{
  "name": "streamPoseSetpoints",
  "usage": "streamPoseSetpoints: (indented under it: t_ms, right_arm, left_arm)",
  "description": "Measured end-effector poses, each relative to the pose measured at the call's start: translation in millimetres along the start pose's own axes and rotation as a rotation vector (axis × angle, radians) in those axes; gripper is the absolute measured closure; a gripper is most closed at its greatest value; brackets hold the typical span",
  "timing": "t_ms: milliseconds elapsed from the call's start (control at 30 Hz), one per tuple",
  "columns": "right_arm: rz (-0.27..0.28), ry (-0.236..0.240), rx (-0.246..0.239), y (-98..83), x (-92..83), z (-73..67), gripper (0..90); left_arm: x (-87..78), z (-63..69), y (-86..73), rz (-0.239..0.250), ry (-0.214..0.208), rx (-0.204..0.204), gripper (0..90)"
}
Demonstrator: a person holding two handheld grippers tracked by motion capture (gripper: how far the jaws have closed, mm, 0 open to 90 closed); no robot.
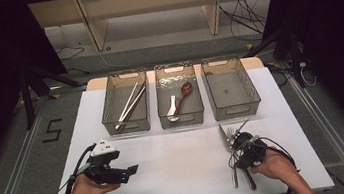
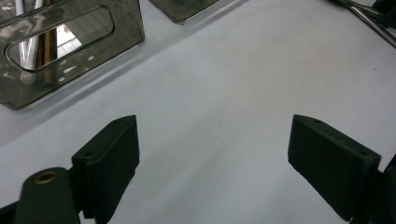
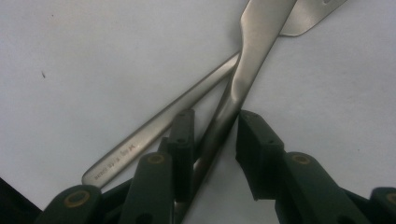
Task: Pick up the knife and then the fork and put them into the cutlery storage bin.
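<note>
Right claw (image 3: 210, 135) sits low over two crossed metal utensils at the near right of the white surface (image 1: 178, 156). I see its jaws standing either side of one handle (image 3: 229, 107), the upper of the pair; the left pad looks close to it, the right pad apart, though I cannot tell for sure whether either presses. The other handle (image 3: 154, 133) lies beneath, running off to the left with engraved lettering. In the high view fork tines (image 1: 230, 132) point toward the bins.

Left claw (image 2: 212, 149) hovers over bare surface, jaws spread wide with nothing between. Three clear bins ahead: left bin (image 1: 125, 103) holds chopsticks (image 1: 130, 105), middle bin (image 1: 179, 96) spoons (image 1: 180, 98), right bin (image 1: 231, 89).
</note>
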State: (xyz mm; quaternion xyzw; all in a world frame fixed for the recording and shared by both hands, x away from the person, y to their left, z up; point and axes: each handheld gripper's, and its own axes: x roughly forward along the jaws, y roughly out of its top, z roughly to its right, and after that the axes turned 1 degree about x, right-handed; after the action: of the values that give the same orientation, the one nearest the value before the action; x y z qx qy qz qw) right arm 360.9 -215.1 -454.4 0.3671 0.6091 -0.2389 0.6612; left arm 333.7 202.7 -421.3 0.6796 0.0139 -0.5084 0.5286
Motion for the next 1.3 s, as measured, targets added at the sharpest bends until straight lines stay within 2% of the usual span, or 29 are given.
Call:
streamPoseSetpoints:
  t_ms: [200, 367, 700, 900, 1167, 1300]
  right_arm:
    - [-0.013, -0.005, -0.006, 2.0, 0.3, 1.6, 73.7]
    - [-0.018, 0.007, 0.007, 2.3, -0.1, 6.5, 79.5]
    - [-0.022, 0.004, -0.024, 3.0, -0.4, 6.4, 80.5]
    - [-0.018, 0.011, -0.026, 2.5, -0.8, 6.9, 80.5]
    - [0.004, -0.019, -0.058, 2.2, -2.1, 5.5, 80.8]
    - [0.023, -0.005, -0.04, 1.2, -6.3, 7.3, 80.8]
  left_arm:
    - [0.3, 0.6, -0.1, 0.0, 0.0, 0.001, 16.1]
    - [0.1, 0.4, -0.2, -0.003, -0.001, 0.006, 16.1]
    - [1.0, -0.7, -0.7, -0.008, 0.001, 0.009, 16.5]
    - [1.4, -0.2, -0.4, -0.009, 0.0, 0.01, 16.6]
    - [1.2, -0.7, -0.7, -0.004, 0.006, 0.002, 16.7]
    - [0.6, -1.0, -0.7, -0.001, 0.008, -0.001, 16.7]
